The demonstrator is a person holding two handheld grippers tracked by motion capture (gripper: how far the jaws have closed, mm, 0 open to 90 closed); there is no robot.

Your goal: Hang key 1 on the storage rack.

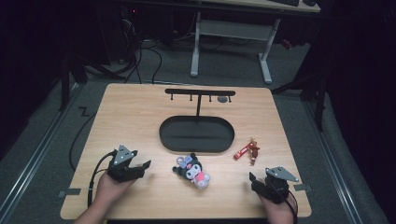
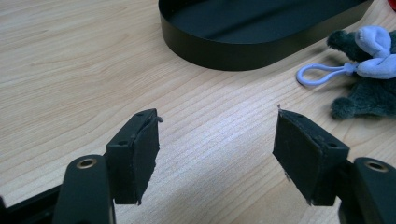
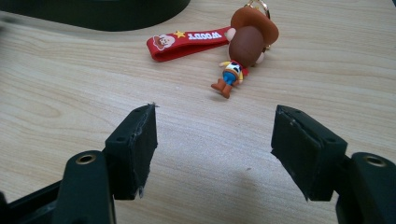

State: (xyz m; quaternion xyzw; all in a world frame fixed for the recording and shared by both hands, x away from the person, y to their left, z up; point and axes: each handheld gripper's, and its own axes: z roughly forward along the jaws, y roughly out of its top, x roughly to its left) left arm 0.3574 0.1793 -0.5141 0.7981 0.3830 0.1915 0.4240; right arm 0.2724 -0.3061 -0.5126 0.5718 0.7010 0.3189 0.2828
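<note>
Two hand-held black grippers rest low over the near edge of a pale wooden table, each with jaws spread wide and nothing between the pads. Ahead of the left gripper, off to its right, lies a dark grey plush keychain with a lilac hood and a pale blue loop, just beside the black oval metal tray that forms the base of a black T-shaped hanger stand. Ahead of the right gripper lies a small cowboy figure keychain with a brown hat and a red rubber strap, face down on the wood, near the tray's right end and well apart from the plush.
</note>
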